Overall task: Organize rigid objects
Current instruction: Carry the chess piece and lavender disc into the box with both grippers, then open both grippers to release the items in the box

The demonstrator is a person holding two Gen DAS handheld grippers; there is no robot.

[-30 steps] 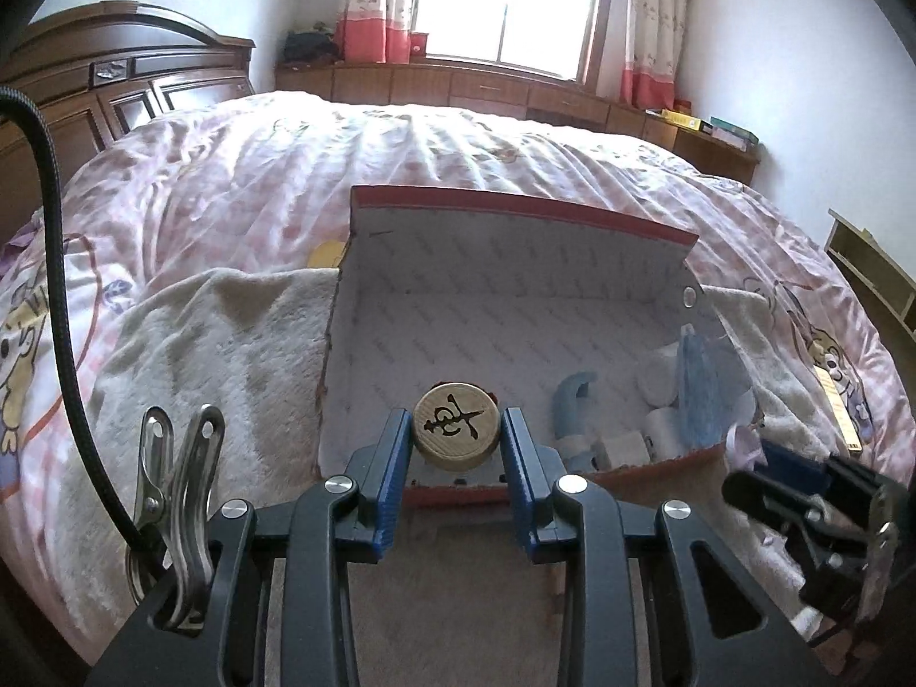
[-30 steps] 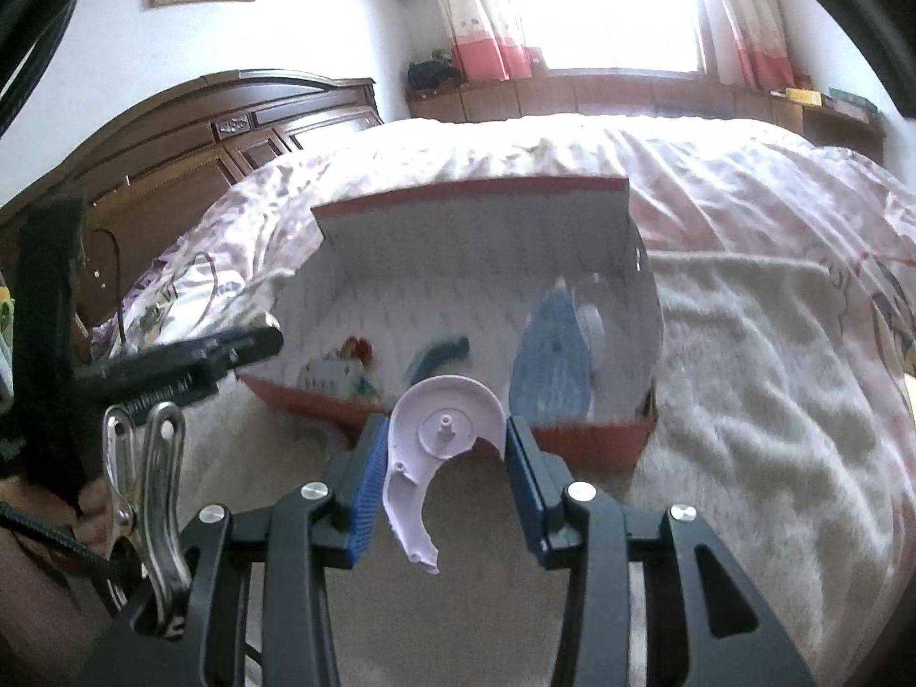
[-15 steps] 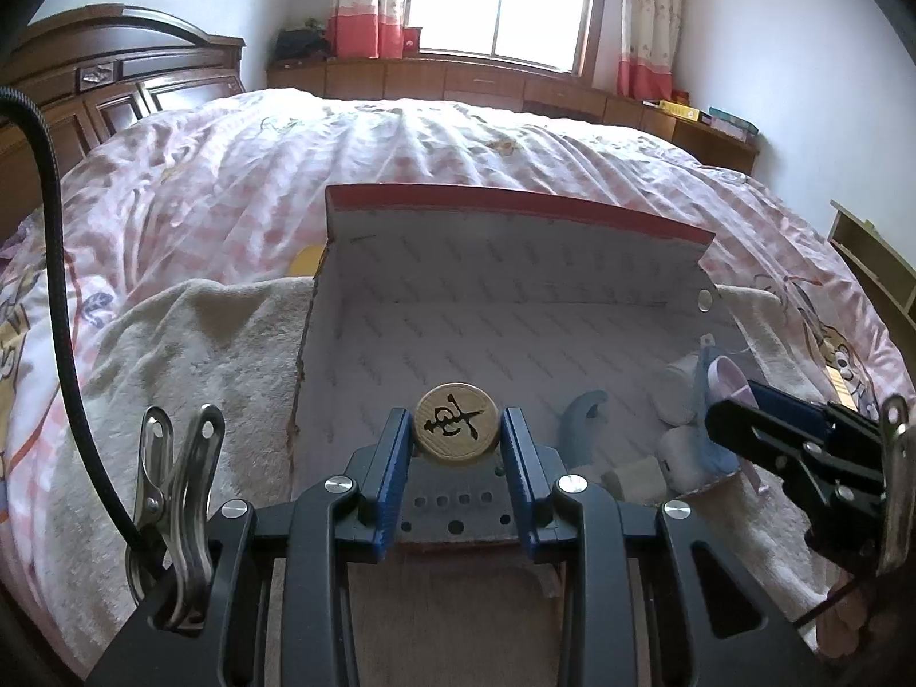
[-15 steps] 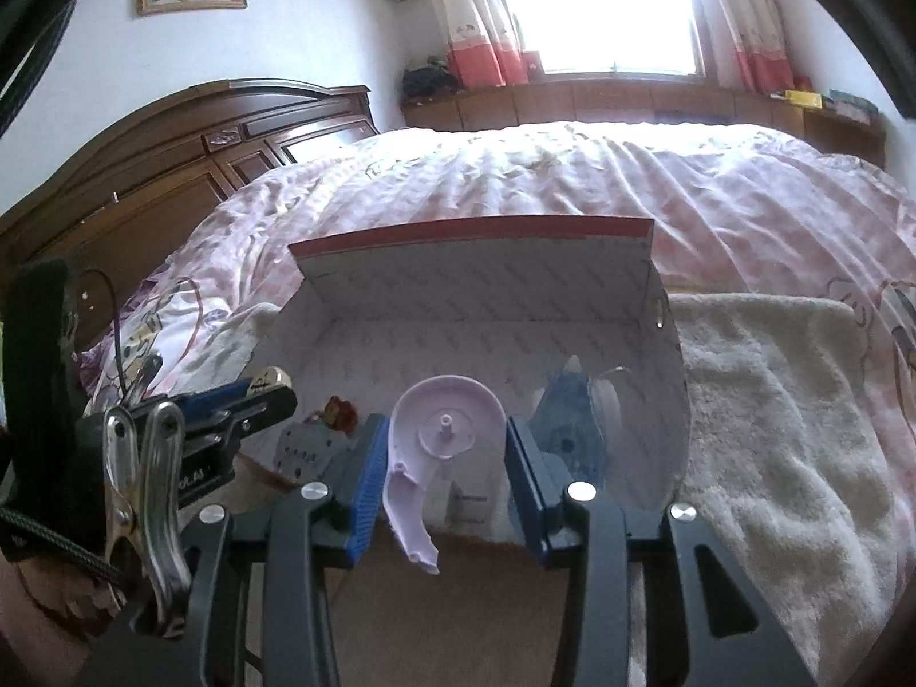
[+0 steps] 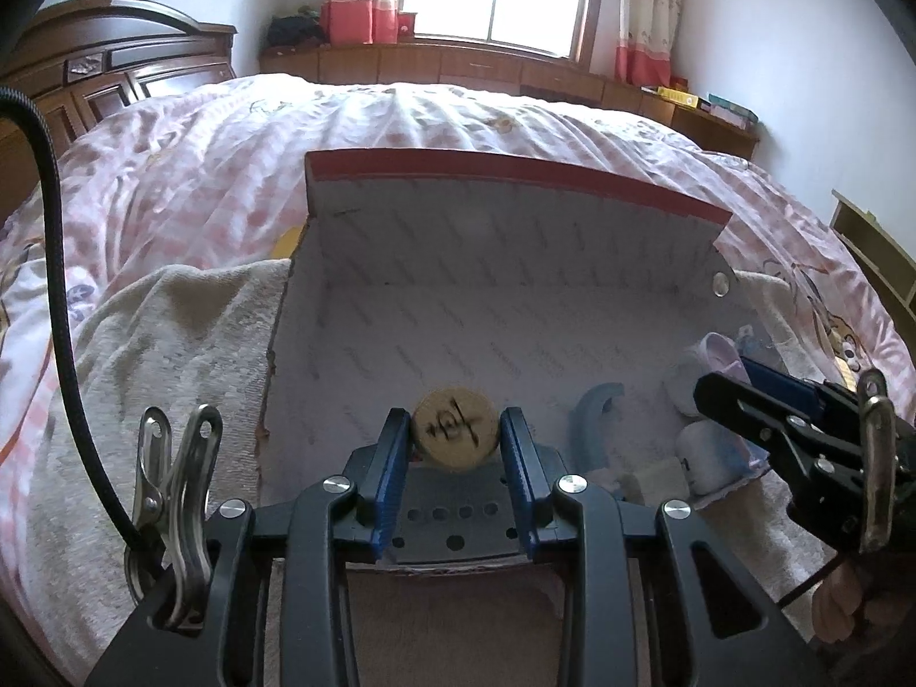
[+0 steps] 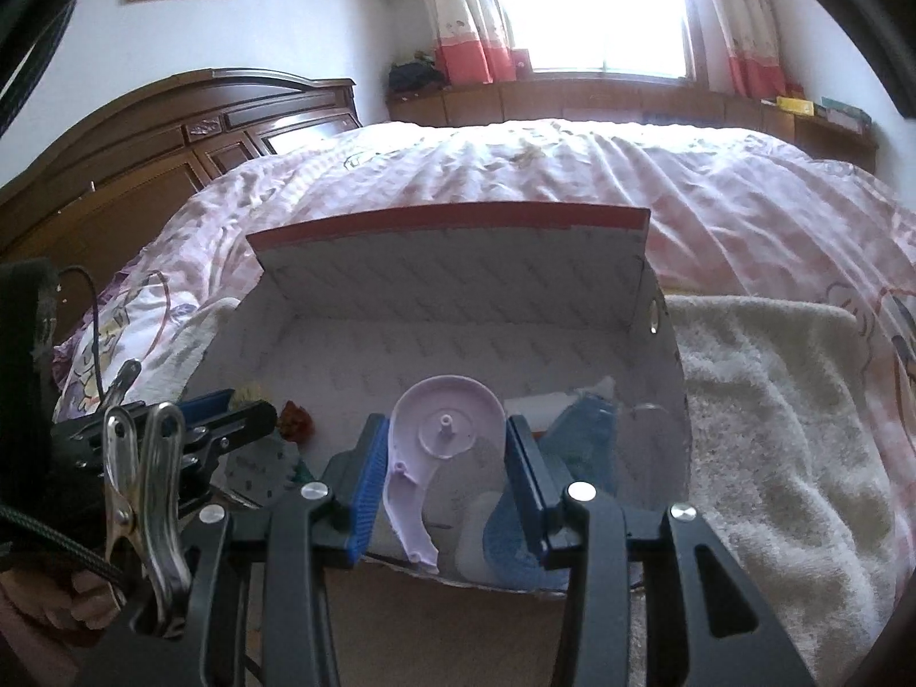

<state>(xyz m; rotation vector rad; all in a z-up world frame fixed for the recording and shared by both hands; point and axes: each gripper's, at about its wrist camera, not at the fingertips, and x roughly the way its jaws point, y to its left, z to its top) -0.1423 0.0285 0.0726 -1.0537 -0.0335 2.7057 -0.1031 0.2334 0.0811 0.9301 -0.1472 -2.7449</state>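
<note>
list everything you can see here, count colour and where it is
cardboard box: 1, white inside with red rim, open on the towel on the bed
wooden chess piece: 1, tan with a dark character, clamped in the left gripper over the box
tape dispenser shell: 1, pale lilac, clamped in the right gripper over the box
curved plastic piece: 1, light blue, lying in the box
towel: 1, cream, under the box
duvet: 1, pink and white, over the bed
headboard: 1, dark wood, left
curtains: 2, white and red, at the window
left gripper: 1, black with blue pads
right gripper: 1, black with blue pads
</note>
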